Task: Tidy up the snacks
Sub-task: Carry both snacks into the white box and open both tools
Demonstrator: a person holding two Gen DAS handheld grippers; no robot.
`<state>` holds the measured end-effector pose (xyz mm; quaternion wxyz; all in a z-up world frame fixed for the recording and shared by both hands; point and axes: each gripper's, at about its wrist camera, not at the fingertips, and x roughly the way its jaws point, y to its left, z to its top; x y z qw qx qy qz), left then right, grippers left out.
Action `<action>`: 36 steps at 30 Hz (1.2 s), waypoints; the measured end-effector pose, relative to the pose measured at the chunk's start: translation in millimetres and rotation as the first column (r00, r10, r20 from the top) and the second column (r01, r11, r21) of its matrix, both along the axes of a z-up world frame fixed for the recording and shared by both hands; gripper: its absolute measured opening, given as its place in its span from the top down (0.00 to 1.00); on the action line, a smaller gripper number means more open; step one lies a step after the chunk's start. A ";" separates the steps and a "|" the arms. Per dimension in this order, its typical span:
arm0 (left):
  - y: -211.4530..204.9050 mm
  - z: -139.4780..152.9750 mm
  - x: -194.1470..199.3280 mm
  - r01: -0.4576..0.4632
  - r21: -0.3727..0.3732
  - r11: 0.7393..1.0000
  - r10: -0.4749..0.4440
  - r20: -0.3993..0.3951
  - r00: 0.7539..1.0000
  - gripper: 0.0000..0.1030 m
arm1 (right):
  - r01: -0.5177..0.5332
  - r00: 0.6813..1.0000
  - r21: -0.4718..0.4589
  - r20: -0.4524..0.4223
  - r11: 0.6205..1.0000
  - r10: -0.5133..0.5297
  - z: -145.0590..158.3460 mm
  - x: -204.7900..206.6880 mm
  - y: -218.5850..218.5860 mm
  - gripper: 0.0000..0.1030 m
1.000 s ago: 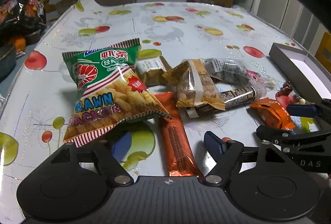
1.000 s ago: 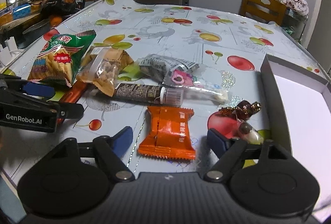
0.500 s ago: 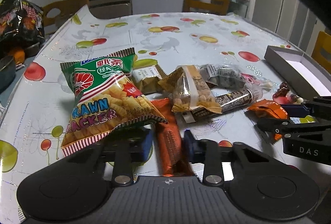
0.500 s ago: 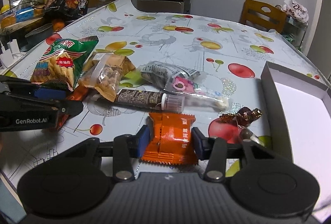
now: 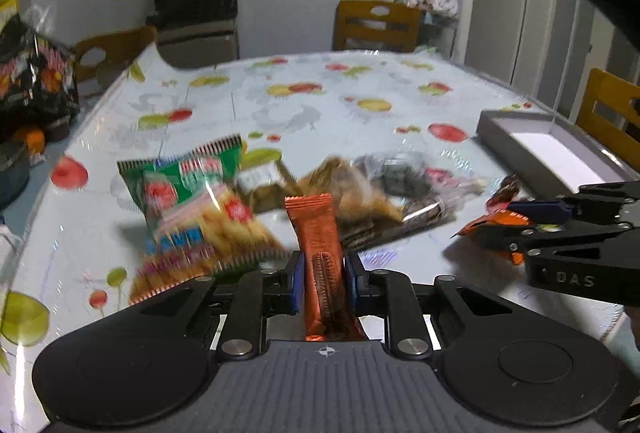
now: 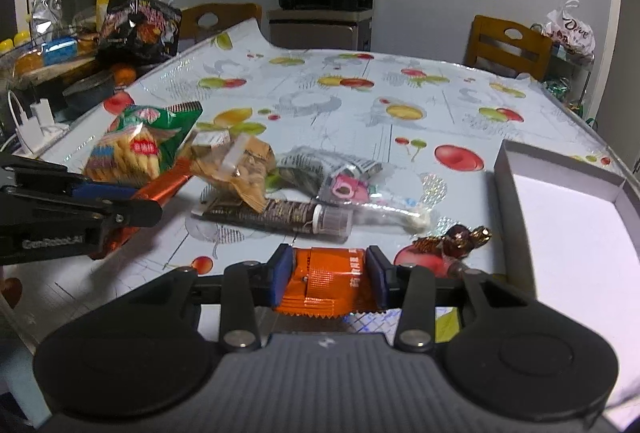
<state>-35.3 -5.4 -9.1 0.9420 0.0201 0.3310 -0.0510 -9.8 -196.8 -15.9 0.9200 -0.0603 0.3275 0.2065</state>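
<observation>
My left gripper is shut on a long orange cookie bar and holds it lifted above the table; the bar also shows in the right wrist view. My right gripper is shut on a small orange wrapped snack, held off the table; it shows in the left wrist view. On the table lie a green prawn cracker bag, a clear bag of brown snacks, a dark tube, a clear candy bag and a foil candy.
An open grey box with a white inside stands at the right of the fruit-print table. A black snack bag and clutter sit at the far left. Wooden chairs stand around the table.
Both grippers closed from open: the left on the long orange bar, the right on the small orange snack. Both have lifted their snacks off the table.
</observation>
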 end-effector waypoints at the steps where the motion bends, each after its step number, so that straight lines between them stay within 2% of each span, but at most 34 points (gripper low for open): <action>1: -2.0 4.0 -2.1 0.003 0.009 1.000 -0.003 0.015 1.000 0.78 | -0.002 1.000 0.005 0.000 1.000 0.002 1.8 -0.3 -1.8 0.61; 6: -14.0 21.5 -9.1 0.029 0.044 0.999 -0.033 0.083 0.996 0.78 | -0.011 1.000 0.026 0.027 1.000 0.011 11.4 -6.4 -10.6 0.62; 11: -29.5 33.4 6.1 0.063 0.041 0.997 -0.067 0.099 0.993 0.78 | 0.009 0.998 0.050 0.064 0.999 -0.012 26.4 -8.9 -27.1 0.62; 17: -63.0 48.6 27.6 0.140 0.050 0.989 -0.145 0.140 0.979 0.78 | 0.090 0.988 0.088 0.121 0.992 -0.100 49.5 -7.9 -66.6 0.62; 21: -89.6 53.8 46.9 0.197 0.029 0.980 -0.199 0.148 0.969 0.78 | 0.162 0.974 0.100 0.142 0.982 -0.175 58.6 -2.8 -98.9 0.62; 30: -164.0 52.7 101.3 0.323 -0.006 0.946 -0.319 0.139 0.938 0.78 | 0.333 0.925 0.097 0.159 0.938 -0.345 55.7 17.5 -173.2 0.62; 36: -222.8 41.2 139.1 0.421 -0.033 0.906 -0.417 0.096 0.904 0.78 | 0.432 0.889 0.071 0.137 0.899 -0.438 41.7 32.0 -215.1 0.62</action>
